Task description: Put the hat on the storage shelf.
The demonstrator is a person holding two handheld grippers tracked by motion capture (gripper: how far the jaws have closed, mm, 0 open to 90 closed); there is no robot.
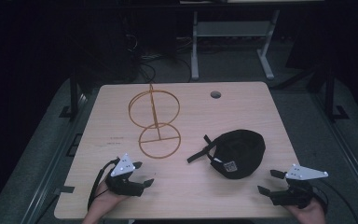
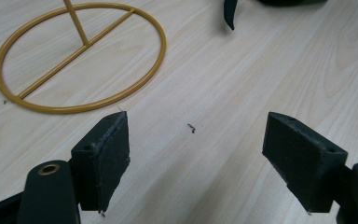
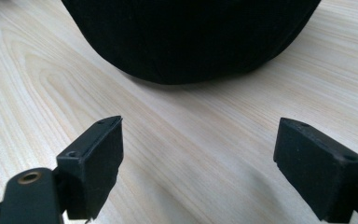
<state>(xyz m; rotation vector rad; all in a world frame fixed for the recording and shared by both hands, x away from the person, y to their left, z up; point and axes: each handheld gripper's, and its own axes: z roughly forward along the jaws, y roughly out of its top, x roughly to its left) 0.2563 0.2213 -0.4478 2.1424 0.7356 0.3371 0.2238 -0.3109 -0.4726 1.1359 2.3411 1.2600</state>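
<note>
A black cap (image 1: 239,152) lies on the right half of the light wooden table (image 1: 186,191), its strap (image 1: 200,151) trailing to the left. A gold wire stand (image 1: 156,122) with two rings on a post stands left of centre. My left gripper (image 1: 141,173) rests near the front left edge, open, nothing between its jaws; its own view shows the stand's base ring (image 2: 79,56) ahead. My right gripper (image 1: 269,182) sits at the front right, open and empty, with the cap (image 3: 191,37) just beyond its fingertips.
A round cable hole (image 1: 215,94) is in the table's far right area. Beyond the table are a white desk frame (image 1: 233,37) and cables on the dark floor.
</note>
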